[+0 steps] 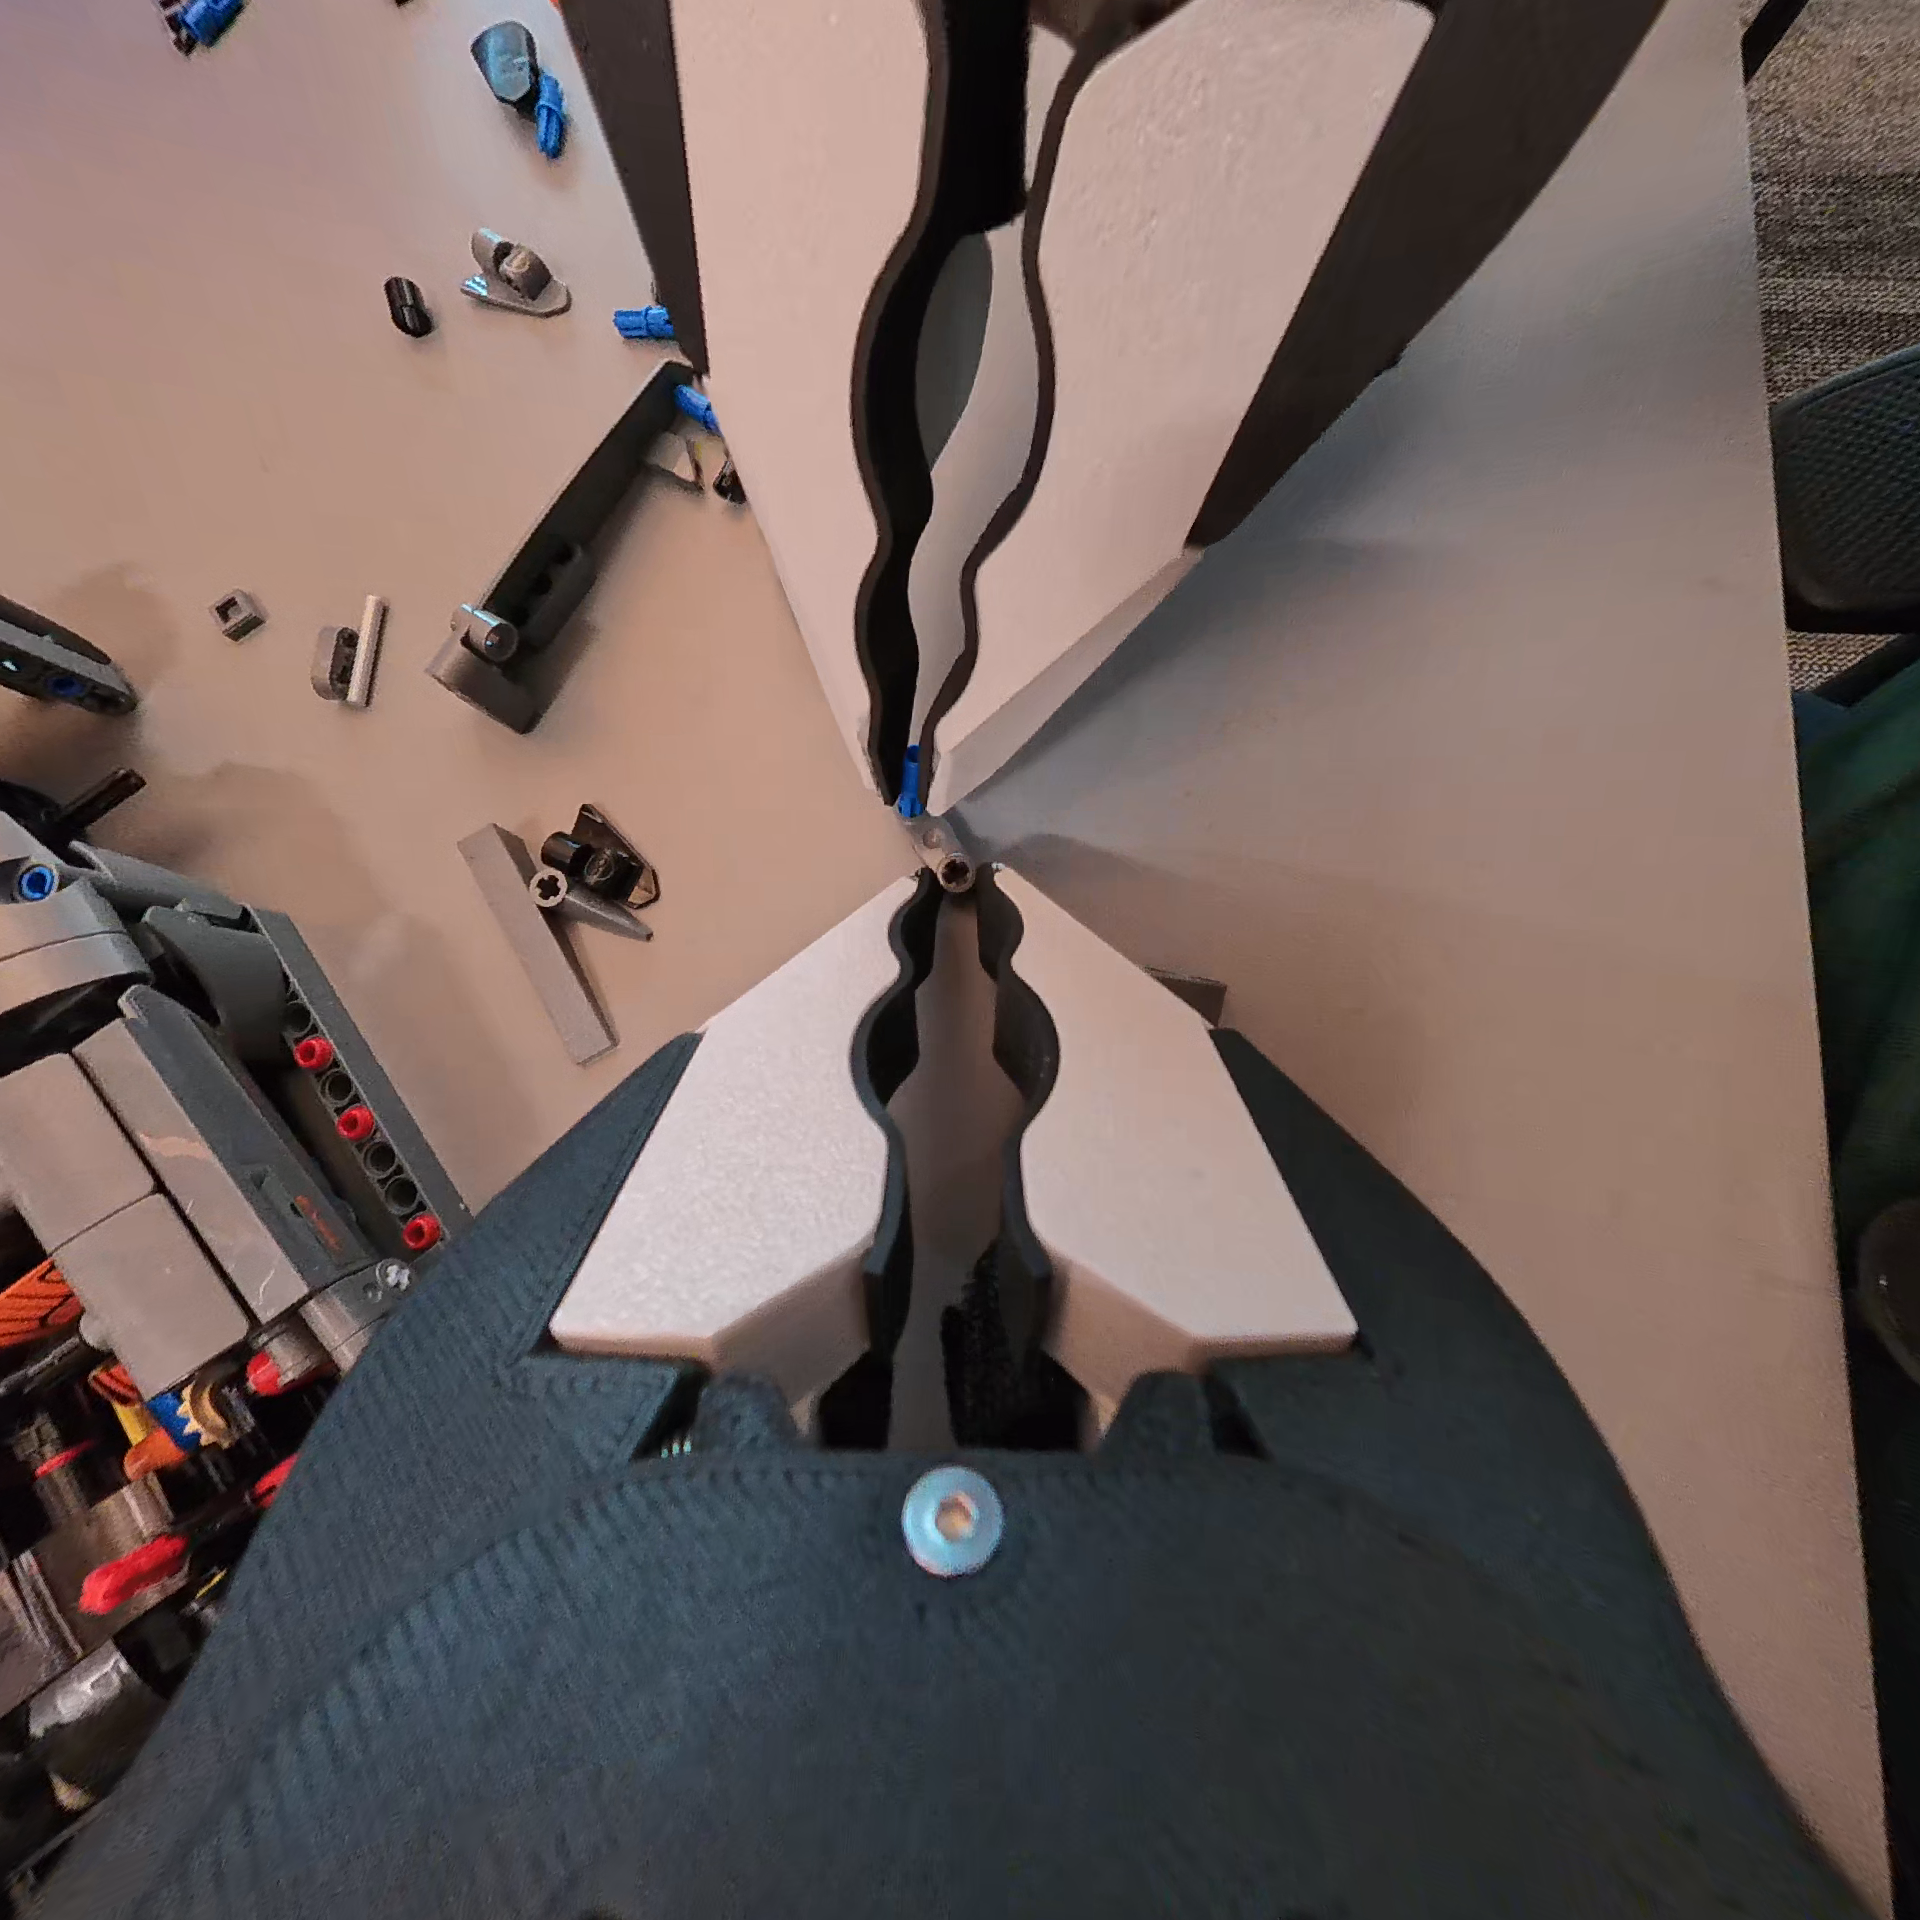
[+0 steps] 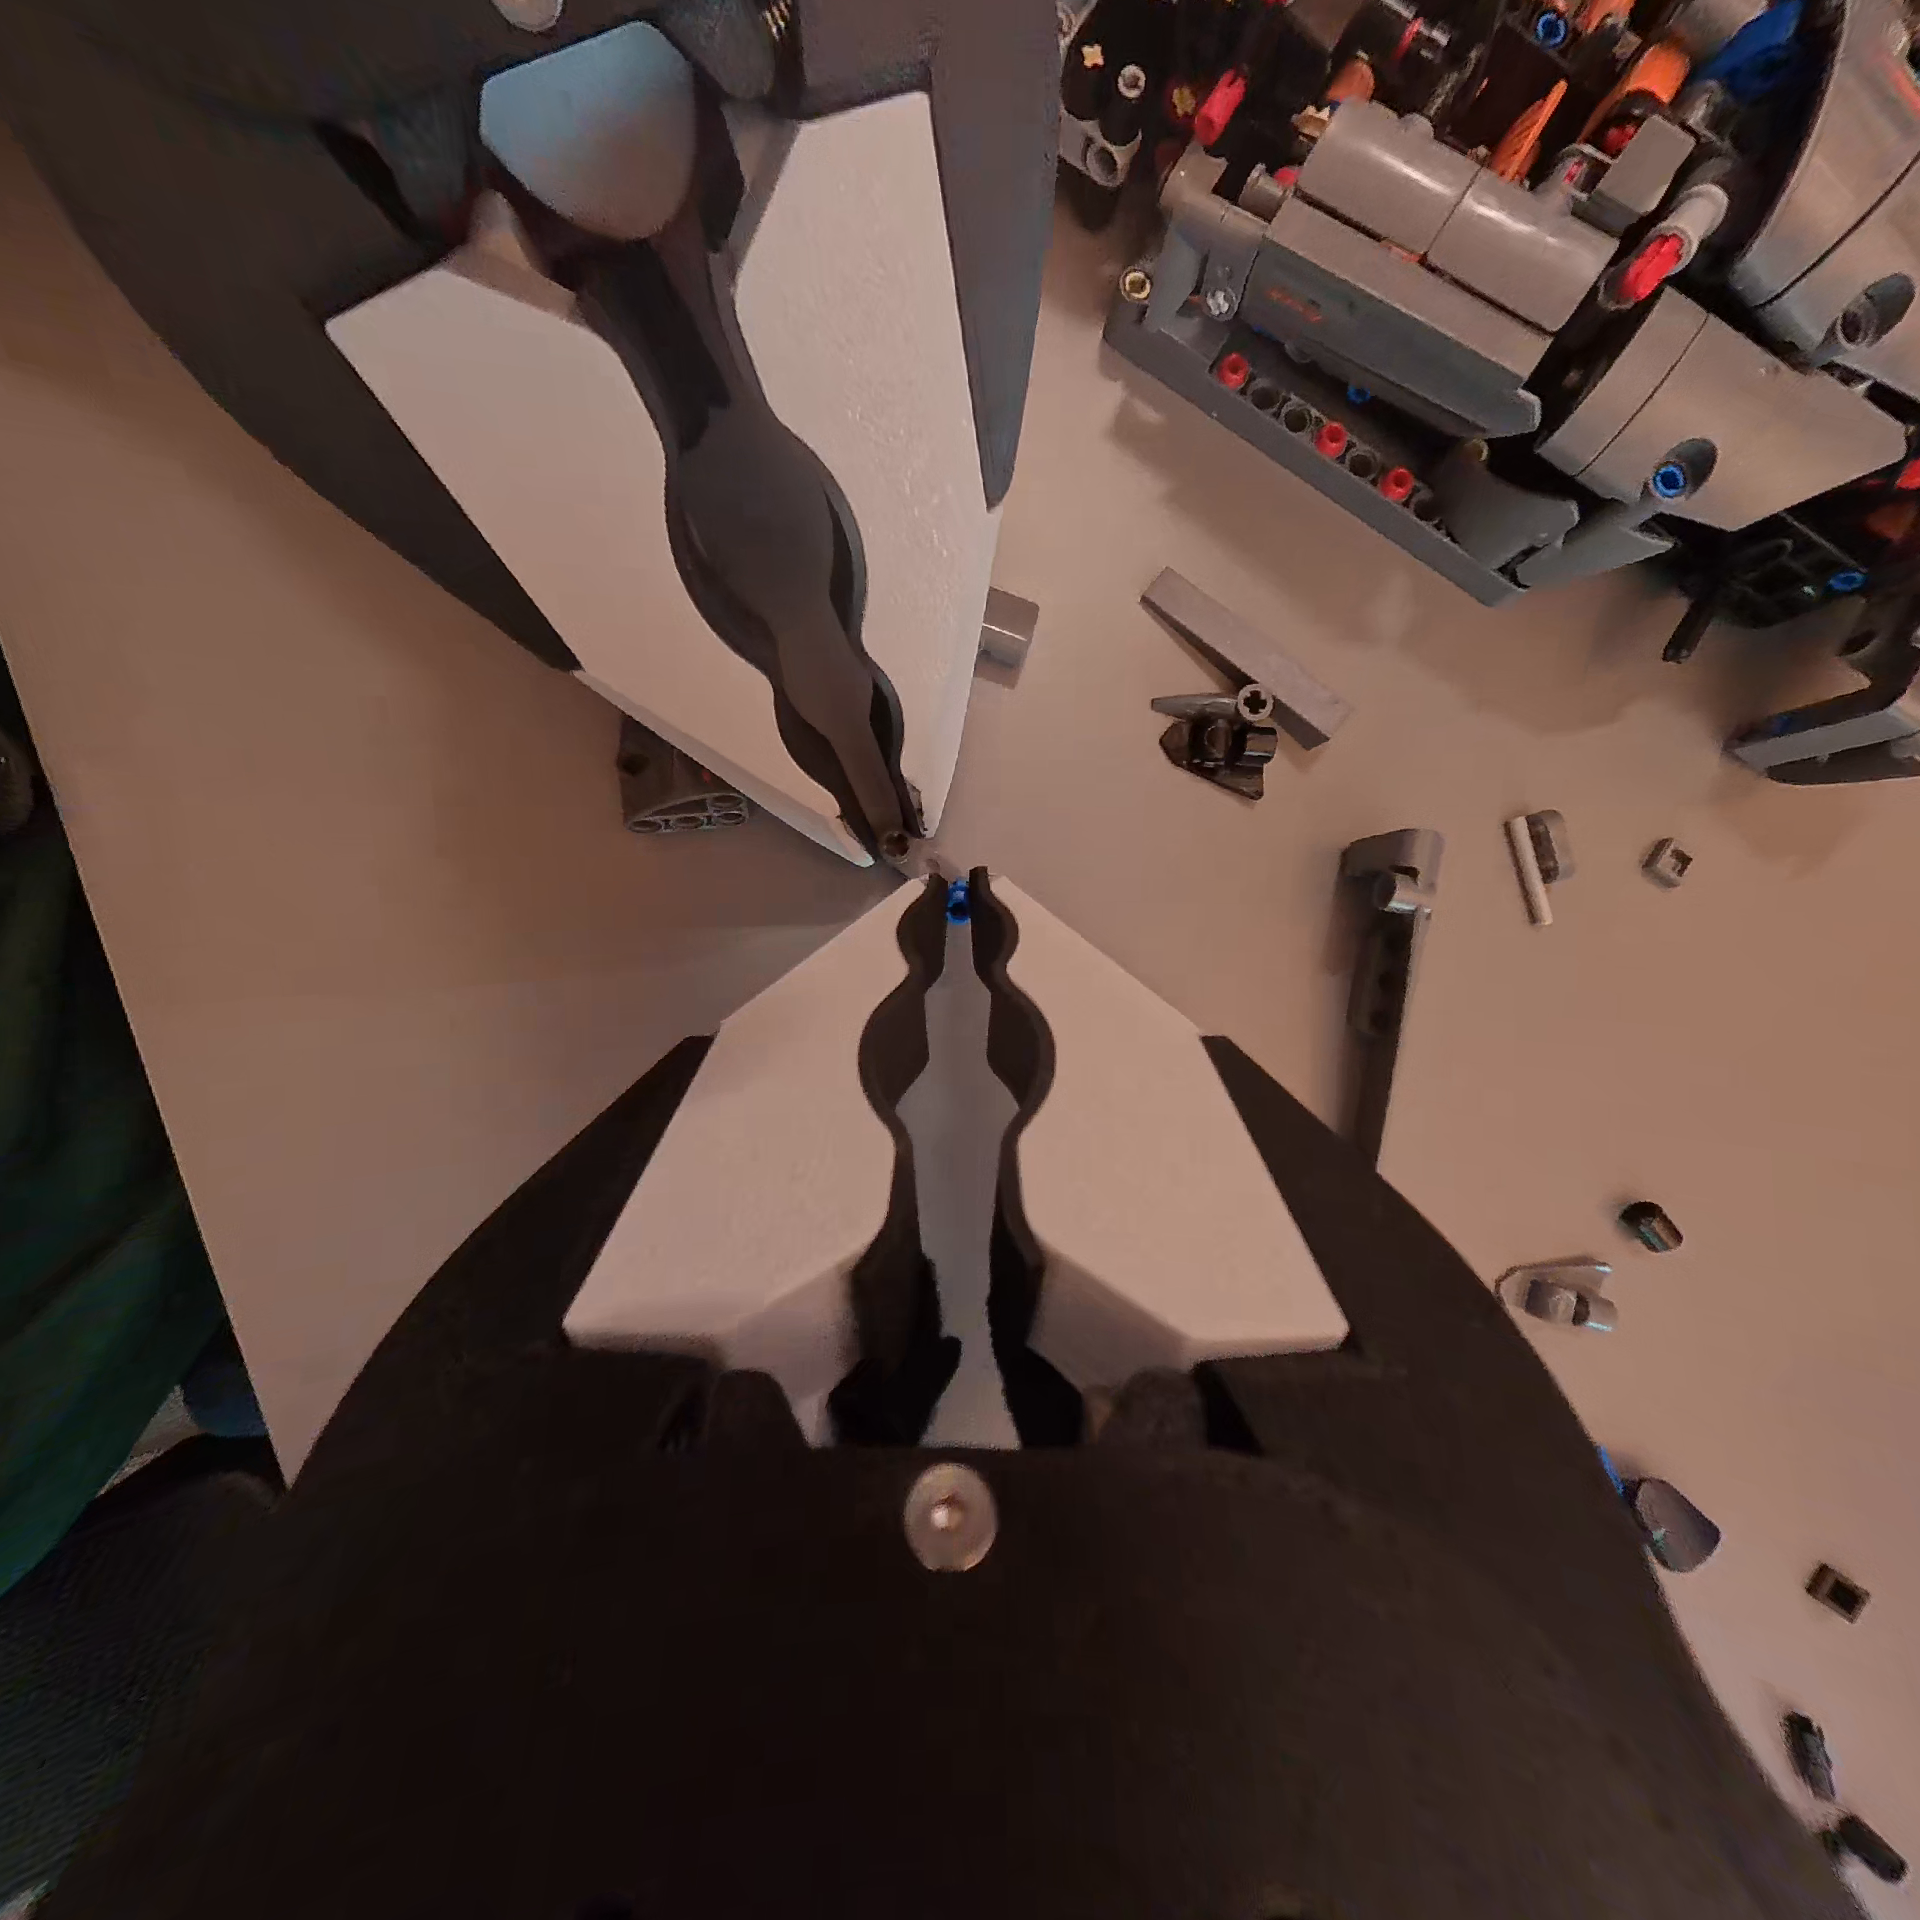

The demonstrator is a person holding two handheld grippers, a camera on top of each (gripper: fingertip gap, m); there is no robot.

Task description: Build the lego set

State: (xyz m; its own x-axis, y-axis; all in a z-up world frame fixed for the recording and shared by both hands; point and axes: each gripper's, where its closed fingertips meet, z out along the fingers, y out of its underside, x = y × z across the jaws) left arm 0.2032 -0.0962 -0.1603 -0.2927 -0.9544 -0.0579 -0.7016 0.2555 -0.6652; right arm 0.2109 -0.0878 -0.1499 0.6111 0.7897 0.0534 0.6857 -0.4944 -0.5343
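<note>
Left hand-held gripper (image 1: 951,883) clamped on a grey connector (image 1: 948,860), tip to tip with right hand-held gripper (image 2: 958,899) clamped on a blue pin (image 2: 957,900), both above pale surface (image 1: 1455,935); pin end touching connector; half-built model (image 2: 1507,312) and loose grey parts (image 1: 520,592) lying well apart

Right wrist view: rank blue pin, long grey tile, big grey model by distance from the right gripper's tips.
1. blue pin, pinched between the right gripper tips.
2. long grey tile, on the table, up and to the right.
3. big grey model, at the top right, beyond the tile.
</note>
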